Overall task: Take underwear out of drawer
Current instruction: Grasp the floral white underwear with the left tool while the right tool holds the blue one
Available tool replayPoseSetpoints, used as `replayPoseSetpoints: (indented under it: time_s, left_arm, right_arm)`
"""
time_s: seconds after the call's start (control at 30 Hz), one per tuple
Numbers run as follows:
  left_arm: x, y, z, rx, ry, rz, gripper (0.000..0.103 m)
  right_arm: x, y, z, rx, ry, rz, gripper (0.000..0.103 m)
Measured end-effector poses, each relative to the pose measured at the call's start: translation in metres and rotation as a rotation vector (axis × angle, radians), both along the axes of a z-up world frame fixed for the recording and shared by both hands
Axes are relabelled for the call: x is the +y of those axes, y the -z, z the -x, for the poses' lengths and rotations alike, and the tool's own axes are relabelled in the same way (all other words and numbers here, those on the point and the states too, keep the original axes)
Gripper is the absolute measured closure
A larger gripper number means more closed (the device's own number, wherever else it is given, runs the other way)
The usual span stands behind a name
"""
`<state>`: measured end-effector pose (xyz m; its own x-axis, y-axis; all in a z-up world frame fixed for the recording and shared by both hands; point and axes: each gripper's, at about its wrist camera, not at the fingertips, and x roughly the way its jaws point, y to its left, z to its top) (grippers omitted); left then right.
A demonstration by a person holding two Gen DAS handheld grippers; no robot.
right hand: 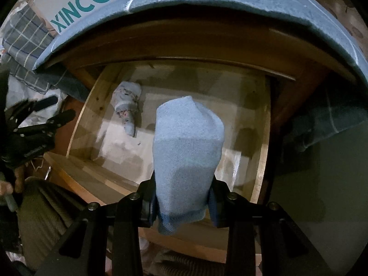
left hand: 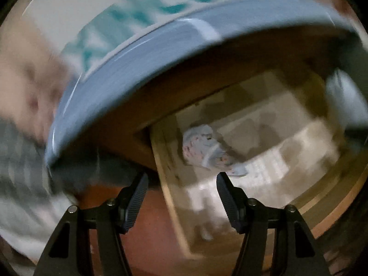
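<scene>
Right wrist view: the right gripper [right hand: 184, 197] clamps a soft, ribbed pale-blue knit garment [right hand: 187, 151] above the bare wooden drawer [right hand: 260, 156], a crumpled patterned piece [right hand: 126, 105] lying beyond.

Dim, warm indoor light; the left wrist view is smeared by motion blur, the right sharp, both fisheye-bent at the edges.

Rolled underwear [right hand: 126, 105] in drawer [right hand: 78, 124], left rear; shoebox [right hand: 76, 2] on mattress [right hand: 207, 2] above
</scene>
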<state>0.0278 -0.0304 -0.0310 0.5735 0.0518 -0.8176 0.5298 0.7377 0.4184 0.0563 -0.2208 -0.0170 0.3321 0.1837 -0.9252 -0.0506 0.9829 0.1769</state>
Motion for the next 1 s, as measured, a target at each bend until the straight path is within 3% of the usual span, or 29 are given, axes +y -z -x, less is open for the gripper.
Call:
replayPoseSetpoints:
  time_s: [0.1,0.2,0.37,0.53,1.0]
  left_arm:
    - [-0.014,0.019,0.005,-0.038,0.126,-0.126,0.039]
    - [-0.022,0.039,0.008,-0.043,0.218,-0.205,0.039]
    - [-0.025,0.065,0.007,-0.098,0.346,-0.311,0.039]
    - [-0.025,0.080,0.003,-0.161,0.474,-0.410,0.039]
    - [-0.036,0.116,-0.009,-0.123,0.744,-0.533,0.039]
  right_arm:
    - [-0.006,-0.001,0.001,-0.009,0.033,-0.020,0.071]
    - [-0.015,-0.001,0.002,-0.015,0.079,-0.050,0.071]
    - [-0.026,0.002,0.003,-0.006,0.134,-0.093,0.071]
    - [-0.021,0.005,0.000,0.010,0.128,-0.072,0.071]
    - [-0.022,0.010,-0.005,0.037,0.134,-0.068,0.071]
